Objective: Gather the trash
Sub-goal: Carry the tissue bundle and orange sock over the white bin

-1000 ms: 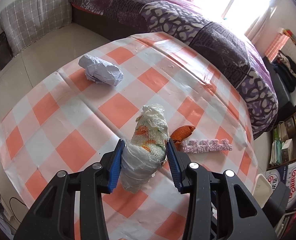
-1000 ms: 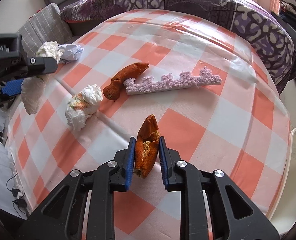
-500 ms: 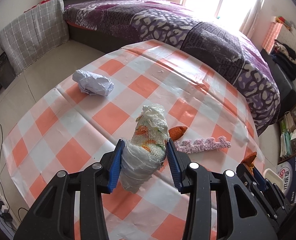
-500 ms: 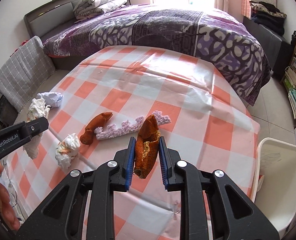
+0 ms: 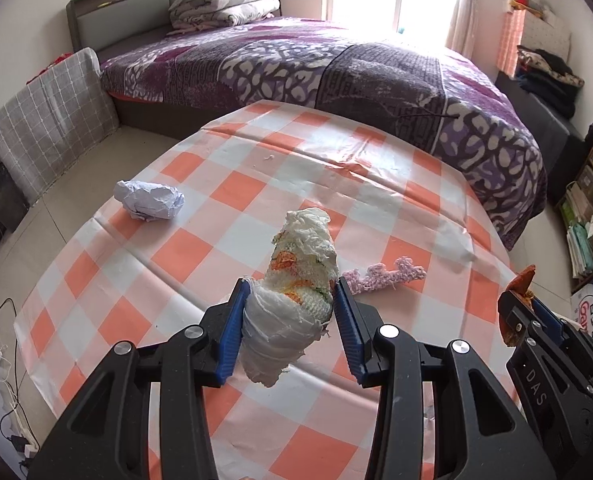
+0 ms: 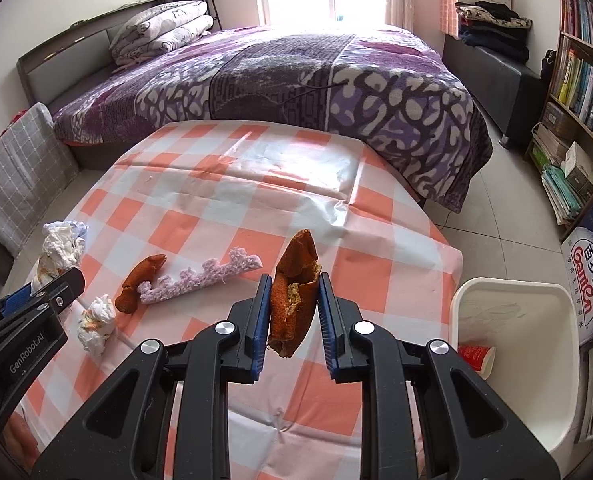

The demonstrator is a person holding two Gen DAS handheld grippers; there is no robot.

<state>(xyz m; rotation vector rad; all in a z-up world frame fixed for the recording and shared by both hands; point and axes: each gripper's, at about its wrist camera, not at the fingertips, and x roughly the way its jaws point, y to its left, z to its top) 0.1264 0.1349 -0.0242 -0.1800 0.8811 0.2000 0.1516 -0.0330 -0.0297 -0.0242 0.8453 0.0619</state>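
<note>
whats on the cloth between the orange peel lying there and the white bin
The purple crocheted strip beside the loose orange peel, then bare checked tablecloth up to the white bin, in the right wrist view.

Right gripper [image 6: 290, 312] clamps an upright orange peel [image 6: 294, 288] above the checked tablecloth [image 6: 232, 200]. White bin [image 6: 512, 360] near right, off the table edge, red paper cup [image 6: 476, 358] inside. On the cloth, left: second peel [image 6: 138, 282], just beside it a lilac crocheted strip [image 6: 204, 276], crumpled tissue [image 6: 96, 322]. Left gripper [image 6: 46, 296] at far left grips a tissue wad [image 6: 58, 250].

You can read "GenRobot.AI" on the left gripper [image 6: 36, 292], "DAS" on the right gripper [image 5: 522, 308], and "Ganten" on the box [image 6: 588, 276] beside the bin [image 6: 516, 292].
</note>
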